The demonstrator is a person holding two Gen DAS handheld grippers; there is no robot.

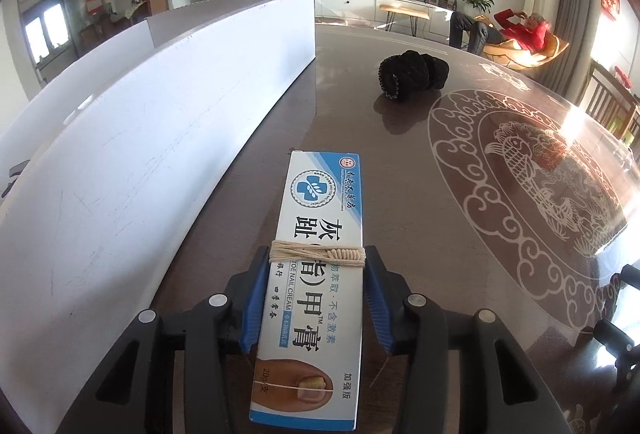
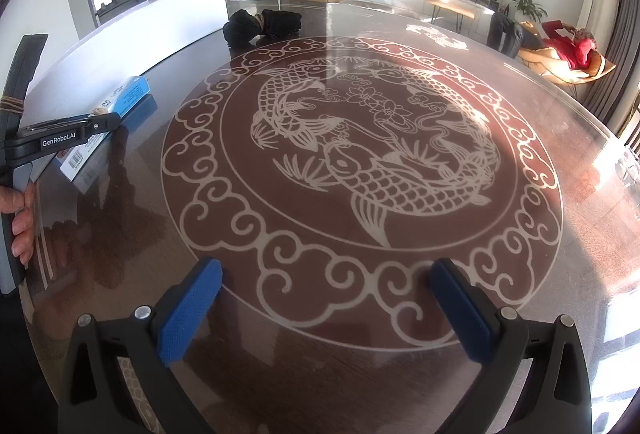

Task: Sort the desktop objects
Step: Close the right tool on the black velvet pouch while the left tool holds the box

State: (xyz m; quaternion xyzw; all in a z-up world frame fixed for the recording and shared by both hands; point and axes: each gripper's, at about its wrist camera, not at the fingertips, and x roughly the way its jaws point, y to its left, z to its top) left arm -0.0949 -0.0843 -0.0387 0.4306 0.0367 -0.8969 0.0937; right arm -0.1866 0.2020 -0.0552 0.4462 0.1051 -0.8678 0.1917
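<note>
Firmly clamped in left claw [image 1: 316,266], nail cream box [image 1: 316,218]; right claw [image 2: 326,298] agape, unladen

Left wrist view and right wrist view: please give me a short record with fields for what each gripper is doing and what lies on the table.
left gripper: shut on the nail cream box
right gripper: open, holds nothing, above the table
black bundle: lies on the table, ahead of the box, apart from it
white bin: stands left of the box
</note>
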